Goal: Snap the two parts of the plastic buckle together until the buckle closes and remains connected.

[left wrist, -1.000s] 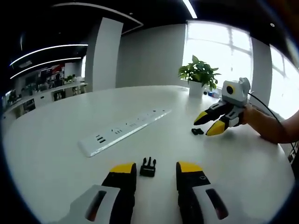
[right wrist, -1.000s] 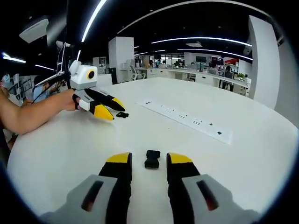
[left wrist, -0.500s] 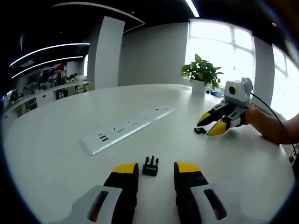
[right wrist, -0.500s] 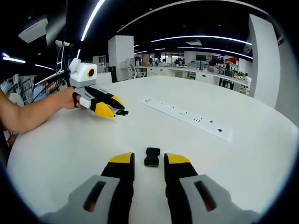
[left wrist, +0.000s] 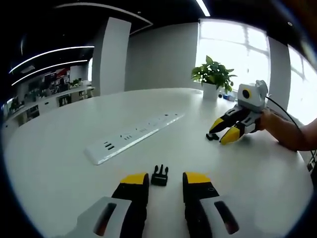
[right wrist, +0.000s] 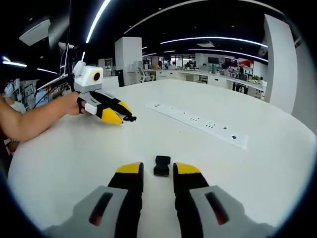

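Pronged buckle part [left wrist: 159, 175]: small, black, lies flat on the white table [left wrist: 59, 163] just ahead of the left gripper [left wrist: 159, 179], its prongs pointing away from the camera.
Socket buckle part [right wrist: 161, 165]: small black block, lies on the table just ahead of the right gripper [right wrist: 158, 169]; the two parts are well apart.
Handling: both parts look light, stiff and smooth, so they may slide on the table or turn under a skewed pinch. Best hold seems to be the solid body across its flat sides, leaving prongs and socket mouth free.
Left gripper: jaws narrowly apart on both sides of the pronged part, nothing gripped.
Right gripper: jaws narrowly apart, socket part near the tips, not gripped.
Nearby: a long white power strip [left wrist: 131, 137] lies beside; a potted plant [left wrist: 213, 78] stands far back.
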